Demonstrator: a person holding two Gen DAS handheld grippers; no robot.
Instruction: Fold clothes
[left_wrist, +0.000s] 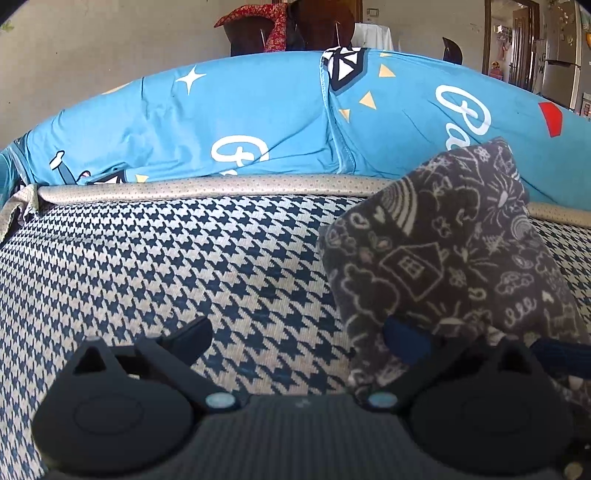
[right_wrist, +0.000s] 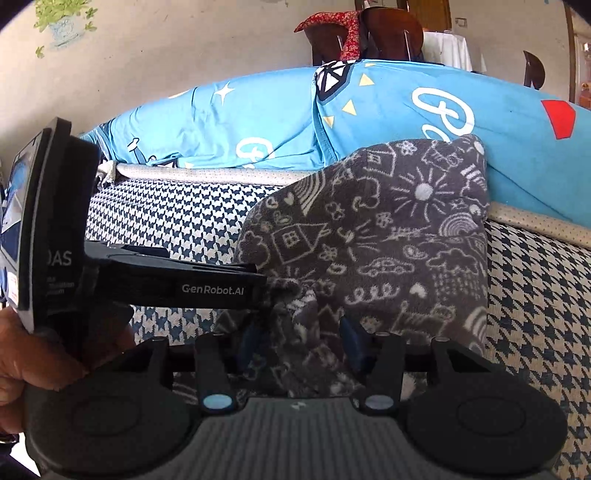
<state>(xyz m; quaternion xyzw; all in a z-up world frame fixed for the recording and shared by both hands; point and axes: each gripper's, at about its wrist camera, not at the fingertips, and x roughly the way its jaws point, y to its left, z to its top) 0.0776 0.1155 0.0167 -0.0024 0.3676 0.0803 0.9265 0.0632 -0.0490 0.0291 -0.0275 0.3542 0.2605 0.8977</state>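
Your left gripper (left_wrist: 295, 339) gapes beside the grey garment (left_wrist: 443, 258); your right gripper (right_wrist: 299, 339) straddles its edge, unclamped.

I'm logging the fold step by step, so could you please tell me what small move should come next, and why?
Probably close the right gripper on the dark grey doodle-printed fleece garment: its jaws stand open with bunched fabric between them, while the left gripper, also open, has only one finger against the cloth on the houndstooth sofa cover.
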